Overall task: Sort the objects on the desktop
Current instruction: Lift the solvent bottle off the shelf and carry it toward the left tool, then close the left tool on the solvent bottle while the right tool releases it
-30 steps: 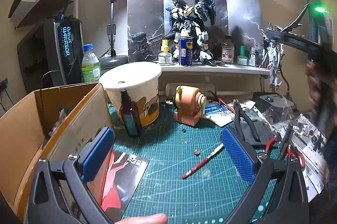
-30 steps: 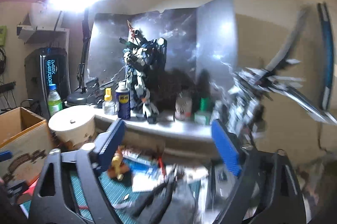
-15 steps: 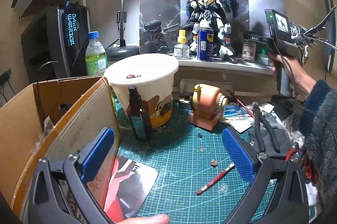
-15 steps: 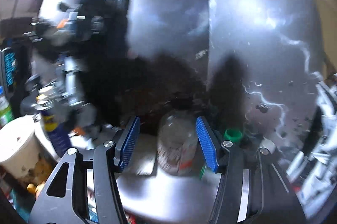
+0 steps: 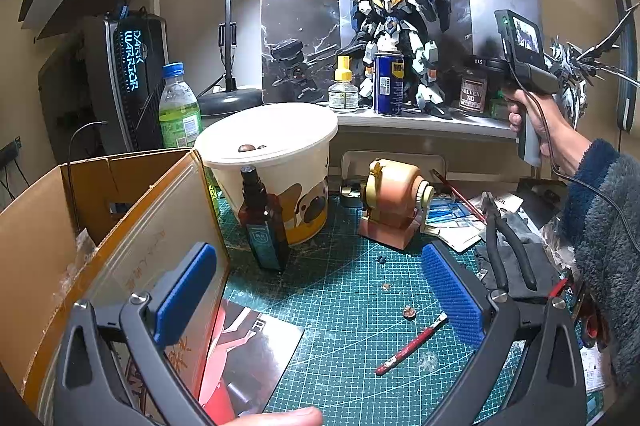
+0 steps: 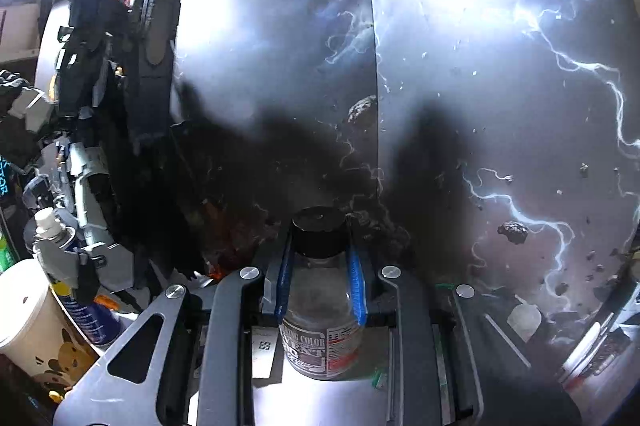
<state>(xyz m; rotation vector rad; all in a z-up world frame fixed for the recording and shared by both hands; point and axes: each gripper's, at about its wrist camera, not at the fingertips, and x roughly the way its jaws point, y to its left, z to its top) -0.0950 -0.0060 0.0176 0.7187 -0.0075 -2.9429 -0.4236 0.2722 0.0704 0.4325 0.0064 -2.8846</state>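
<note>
Raised white shelf (image 5: 420,123) against storm backdrop, crowded, glass solvent bottle (image 6: 320,306) on it clamped by right gripper (image 6: 320,282), ribbed blue pads (image 6: 355,286) at shoulder, left gripper (image 5: 316,302) spread wide, empty, above gridded mat (image 5: 352,306).

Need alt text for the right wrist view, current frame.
The right gripper is shut on the neck of a small glass solvent bottle with a black cap, standing on a pale shelf. Behind it stands a dark lightning backdrop; a robot model and spray can sit at left.
</note>
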